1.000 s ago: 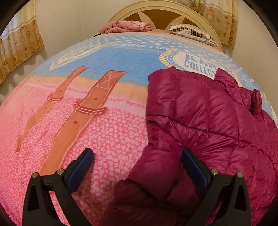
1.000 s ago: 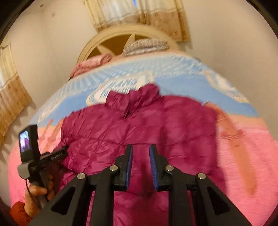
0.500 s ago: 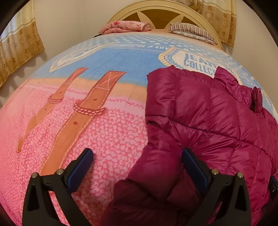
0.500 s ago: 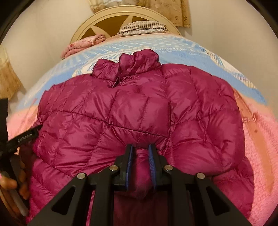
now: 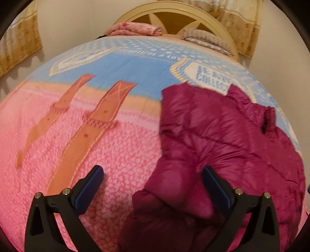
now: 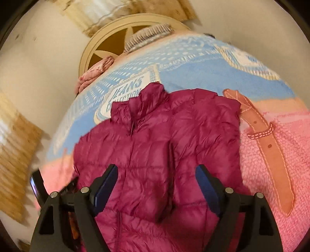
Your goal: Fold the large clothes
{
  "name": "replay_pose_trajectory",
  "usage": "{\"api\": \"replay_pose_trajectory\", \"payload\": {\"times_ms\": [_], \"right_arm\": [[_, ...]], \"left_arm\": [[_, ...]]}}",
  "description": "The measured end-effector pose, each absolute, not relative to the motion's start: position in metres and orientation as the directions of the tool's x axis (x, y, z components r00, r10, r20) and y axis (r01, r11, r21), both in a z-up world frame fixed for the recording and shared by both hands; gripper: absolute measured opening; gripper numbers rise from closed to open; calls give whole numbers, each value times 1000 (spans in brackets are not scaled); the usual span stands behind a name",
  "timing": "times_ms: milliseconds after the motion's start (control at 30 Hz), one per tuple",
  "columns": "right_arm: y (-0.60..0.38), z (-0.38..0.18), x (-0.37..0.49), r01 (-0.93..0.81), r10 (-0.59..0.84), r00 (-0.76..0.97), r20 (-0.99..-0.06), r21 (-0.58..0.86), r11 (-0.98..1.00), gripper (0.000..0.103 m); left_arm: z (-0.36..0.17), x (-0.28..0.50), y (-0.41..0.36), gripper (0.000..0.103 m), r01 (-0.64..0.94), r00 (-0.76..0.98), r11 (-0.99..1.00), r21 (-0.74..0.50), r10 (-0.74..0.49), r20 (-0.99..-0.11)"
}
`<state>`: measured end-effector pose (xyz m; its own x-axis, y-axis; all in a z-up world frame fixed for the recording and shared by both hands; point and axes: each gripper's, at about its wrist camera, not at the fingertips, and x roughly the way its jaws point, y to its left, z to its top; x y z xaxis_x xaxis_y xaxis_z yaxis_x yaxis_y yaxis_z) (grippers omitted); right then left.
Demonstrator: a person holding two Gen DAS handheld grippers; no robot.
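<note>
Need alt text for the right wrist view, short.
A magenta puffer jacket lies flat on a pink-and-blue bedspread, collar toward the headboard. The right claw hangs over its lower part, jaws just opened wide and gripping nothing. The picture is motion-blurred.

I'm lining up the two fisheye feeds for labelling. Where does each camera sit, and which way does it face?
Left wrist: on the left hand-held gripper, angled down over the bedspread toward the headboard; its open fingers show, no hand.
Right wrist: on the right hand-held gripper, tilted above the magenta puffer jacket; open fingers show.
Shared: jacket, bedspread, headboard, striped pillow.
</note>
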<state>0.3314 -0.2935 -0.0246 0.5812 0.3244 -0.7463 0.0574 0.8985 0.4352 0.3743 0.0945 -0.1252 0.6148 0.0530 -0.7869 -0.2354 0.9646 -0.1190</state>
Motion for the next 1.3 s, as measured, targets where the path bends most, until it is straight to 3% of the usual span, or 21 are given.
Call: {"api": "replay_pose_trajectory", "payload": {"times_ms": [267,600,800,1100,1167,1233,1300], "right_arm": [[-302,2,406,95,336,560,-757,461,882,82],[-259,-31,471,134,316,483,-817,425,895,82],[-254,-42,528,238,303,487,-819,459,856,82],[-236,-78,572,310,206,380,-902,334,890,82],[-233,-79,572,291,179,370,-912,296,910,75],[-235,-77,568,282,168,374,-912,284,916,44],[-240,-74,564,270,182,376,-909,296,916,31]], "left_arm": [[-88,406,79,103,-157,676,984,-82,47,-735],[-137,411,54,103,-210,675,977,-22,129,-726],[-135,406,62,103,-237,693,969,-64,122,-710],[-140,407,71,103,-260,691,957,-131,90,-717],[-140,407,70,103,-260,689,957,-128,91,-719],[-140,408,70,103,-261,689,957,-131,89,-719],[-140,409,70,103,-261,689,956,-136,86,-719]]}}
